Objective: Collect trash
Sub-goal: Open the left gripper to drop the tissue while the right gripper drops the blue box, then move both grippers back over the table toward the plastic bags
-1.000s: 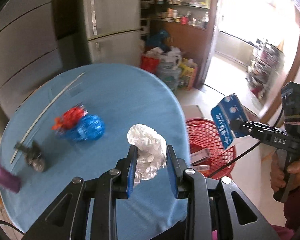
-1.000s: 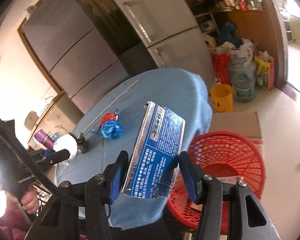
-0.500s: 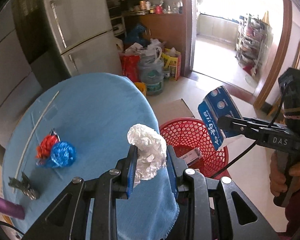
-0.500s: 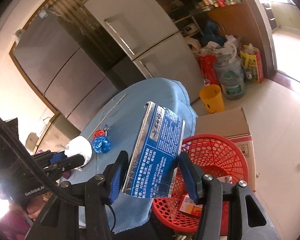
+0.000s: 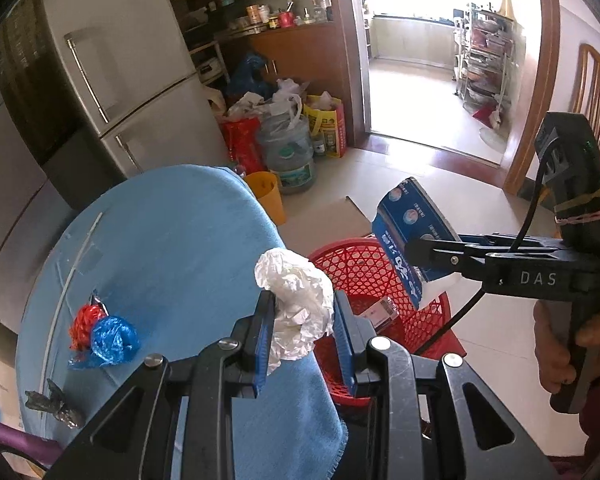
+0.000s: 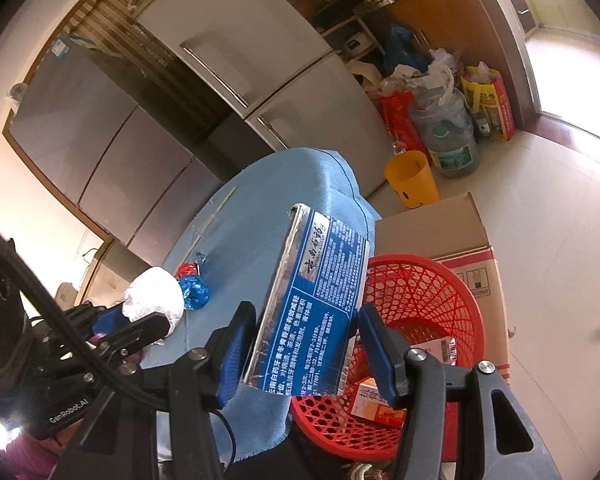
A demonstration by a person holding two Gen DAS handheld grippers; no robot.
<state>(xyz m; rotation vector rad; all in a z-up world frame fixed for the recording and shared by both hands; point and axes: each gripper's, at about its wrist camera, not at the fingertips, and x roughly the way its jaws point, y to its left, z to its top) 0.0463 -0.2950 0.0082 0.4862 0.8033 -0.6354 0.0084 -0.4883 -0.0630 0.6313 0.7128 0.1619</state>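
My left gripper [image 5: 303,344] is shut on a crumpled white paper ball [image 5: 296,304] at the right edge of the blue-clothed round table [image 5: 172,248]. My right gripper [image 6: 306,354] is shut on a blue and silver toothpaste box [image 6: 312,312], held above the rim of a red mesh basket [image 6: 416,300] on the floor. In the left wrist view that box [image 5: 408,240] hangs over the basket [image 5: 364,268]. In the right wrist view the paper ball [image 6: 154,294] and left gripper [image 6: 132,320] show at the left. Small boxes [image 6: 376,402] lie inside the basket.
On the table lie a red and blue foil wad [image 5: 104,334], a dark crumpled wrapper [image 5: 52,404] and a thin white strip [image 5: 72,280]. A cardboard box [image 6: 440,228], a yellow bucket [image 6: 412,178], a water jug [image 6: 448,136] and bags stand on the floor by the refrigerators [image 5: 112,80].
Both grippers have moved right with their loads, off the table toward the red basket. The basket now lies closer beneath the box and beside the paper ball.
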